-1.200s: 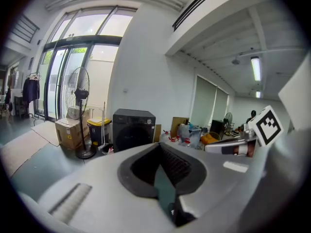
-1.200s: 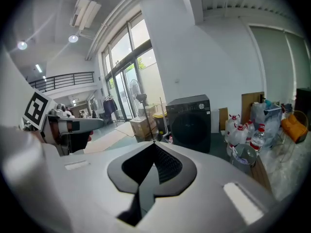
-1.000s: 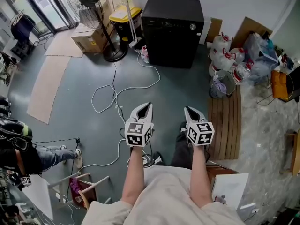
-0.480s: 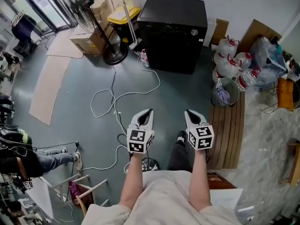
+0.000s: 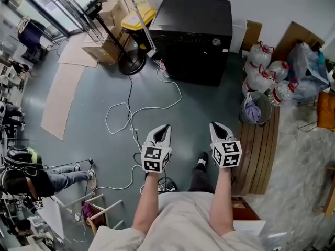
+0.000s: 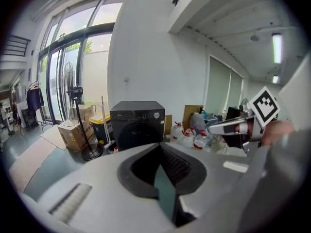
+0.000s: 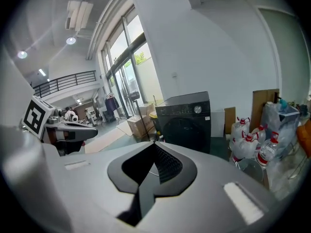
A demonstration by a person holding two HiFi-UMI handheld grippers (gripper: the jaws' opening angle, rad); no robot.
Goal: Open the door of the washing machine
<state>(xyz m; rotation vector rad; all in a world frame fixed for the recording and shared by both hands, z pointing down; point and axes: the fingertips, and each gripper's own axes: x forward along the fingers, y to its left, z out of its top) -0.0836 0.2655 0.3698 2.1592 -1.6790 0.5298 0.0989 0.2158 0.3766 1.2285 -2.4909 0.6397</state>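
Fingers closed on both, left gripper (image 5: 163, 127) and right gripper (image 5: 216, 125), nothing held or touched. Washing machine (image 5: 193, 35) upright, well ahead; shut door (image 7: 187, 129) faces grippers.

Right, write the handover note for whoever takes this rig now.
Left tool: shut, empty, held out over the floor.
Right tool: shut, empty, alongside the left.
Washing machine: black, against the wall ahead, some way off; neither tool touches it. Its round door is closed.
Done: nothing on the door yet.
Left: walk up, minding the white cable on the floor, then probably open one tool, catch the door and swing it open.
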